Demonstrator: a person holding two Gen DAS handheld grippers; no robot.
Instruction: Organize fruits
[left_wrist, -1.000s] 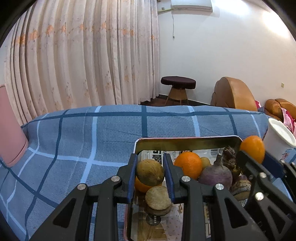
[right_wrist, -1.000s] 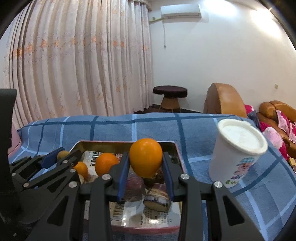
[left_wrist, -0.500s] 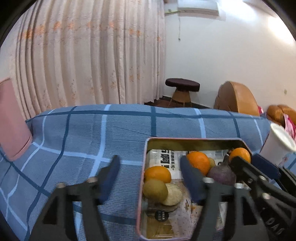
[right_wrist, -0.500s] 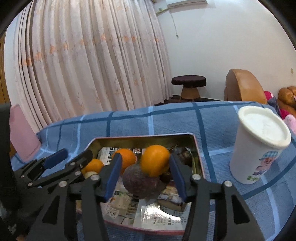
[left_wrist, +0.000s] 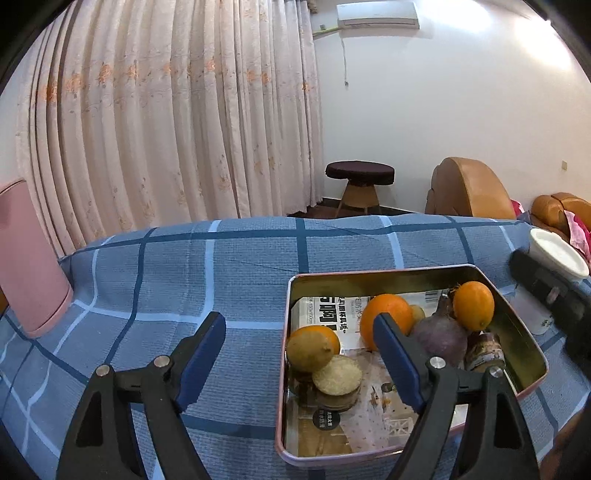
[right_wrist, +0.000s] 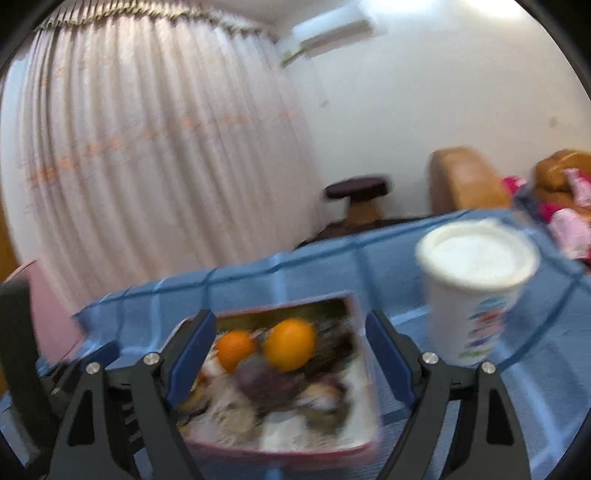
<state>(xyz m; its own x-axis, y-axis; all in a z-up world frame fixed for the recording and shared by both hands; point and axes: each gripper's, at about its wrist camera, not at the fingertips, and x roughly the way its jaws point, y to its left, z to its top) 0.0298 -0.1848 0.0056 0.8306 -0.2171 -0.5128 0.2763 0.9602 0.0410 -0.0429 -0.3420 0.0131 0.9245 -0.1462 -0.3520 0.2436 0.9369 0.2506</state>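
In left view, kiwi (left_wrist: 309, 349) (right's blurred)

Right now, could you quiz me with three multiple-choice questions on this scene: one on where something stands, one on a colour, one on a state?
1. The white cup stands:
A. inside the tin
B. on the cloth right of the tin
C. on the stool

2. The tablecloth is:
A. blue checked
B. plain red
C. green striped

3. The left hand-held gripper is:
A. shut on an orange
B. shut on the cup
C. open, holding nothing

Answers: 1 B, the cup sits outside the tin. 2 A, blue with crossing lines. 3 C, its fingers stand wide apart.
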